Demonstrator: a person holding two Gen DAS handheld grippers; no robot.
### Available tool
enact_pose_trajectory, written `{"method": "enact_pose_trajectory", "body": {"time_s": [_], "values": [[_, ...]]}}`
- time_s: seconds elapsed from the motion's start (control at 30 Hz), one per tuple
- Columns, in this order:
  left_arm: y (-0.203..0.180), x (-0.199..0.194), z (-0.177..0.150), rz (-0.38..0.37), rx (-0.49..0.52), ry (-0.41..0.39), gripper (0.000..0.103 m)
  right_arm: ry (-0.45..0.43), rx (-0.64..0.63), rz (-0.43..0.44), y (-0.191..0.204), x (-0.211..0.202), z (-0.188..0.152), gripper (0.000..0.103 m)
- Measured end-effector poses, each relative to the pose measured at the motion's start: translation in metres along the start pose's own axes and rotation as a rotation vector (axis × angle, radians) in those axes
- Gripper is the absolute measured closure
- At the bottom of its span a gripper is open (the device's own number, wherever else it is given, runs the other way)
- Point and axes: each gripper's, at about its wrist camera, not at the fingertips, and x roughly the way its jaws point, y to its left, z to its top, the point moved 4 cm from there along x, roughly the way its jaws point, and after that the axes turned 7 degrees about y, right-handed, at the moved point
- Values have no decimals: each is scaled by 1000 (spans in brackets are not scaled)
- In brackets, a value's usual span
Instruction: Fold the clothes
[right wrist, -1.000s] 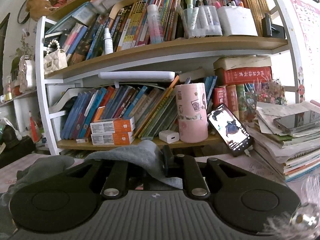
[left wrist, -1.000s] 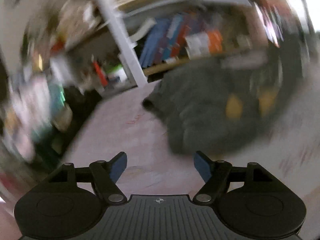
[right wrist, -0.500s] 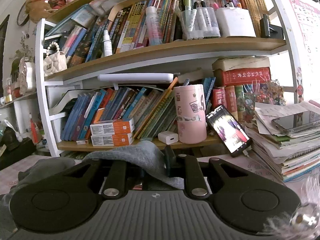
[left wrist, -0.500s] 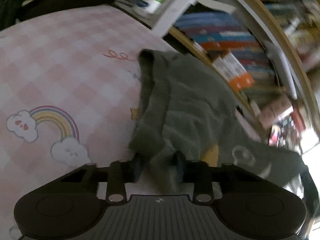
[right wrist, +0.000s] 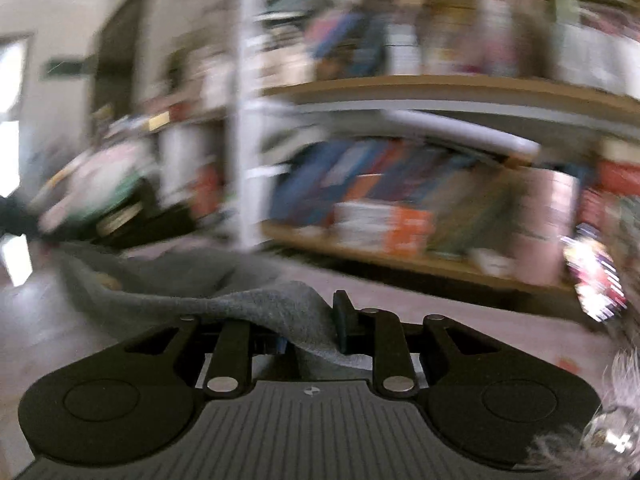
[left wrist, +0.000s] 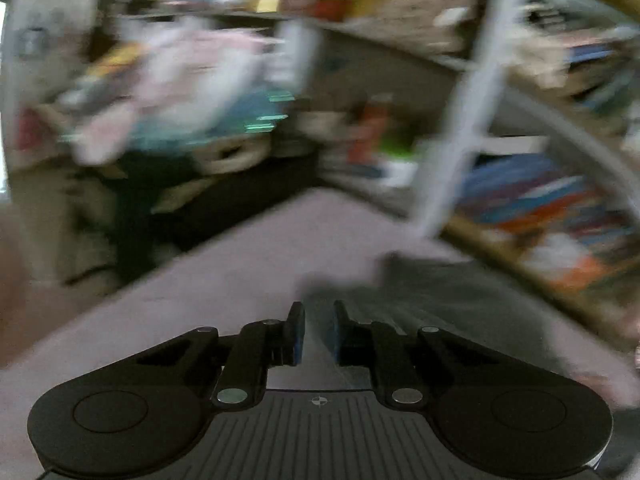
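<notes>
A grey knit garment lies on the pink checked surface, stretched to the right in the blurred left wrist view. My left gripper has its blue-padded fingers nearly together with a thin fold of the grey cloth between them. In the right wrist view the same grey garment trails away to the left over the surface. My right gripper is shut on its near edge, and the cloth drapes over the left finger and hides it.
A white-framed bookshelf packed with books stands close behind the surface. A pink cylinder and a lit phone sit at its foot on the right. Dark clutter and bags lie off the surface's left edge.
My left gripper went from open above the garment to closed on its edge, then swung left. My right gripper, steady before, now swings left with the cloth, blurring its view.
</notes>
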Motion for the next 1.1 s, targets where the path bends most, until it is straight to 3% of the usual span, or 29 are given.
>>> {"method": "enact_pose_trajectory", "body": {"time_s": [0.07,0.13,0.27,0.47,0.77,0.9,1.1], "values": [[23,0,-7,58,-44,30,90,15,-132,52,33,-1,-4,82],[37,-6,-16,63,-76,33,90,31,-262,80,61,-2,-12,82],[26,-16,-26,39,-9,15,88,74,-421,86,91,2,-29,83],[-24,-12,-38,-68,172,-14,75,101,-392,58,83,4,-34,83],[-50,1,-53,-143,213,-34,74,206,-367,-29,64,-19,-63,84],[-56,2,-63,-193,255,-41,48,289,-390,-105,52,-29,-81,83],[-59,16,-75,-239,252,4,47,339,-332,-123,44,-41,-89,72]]}}
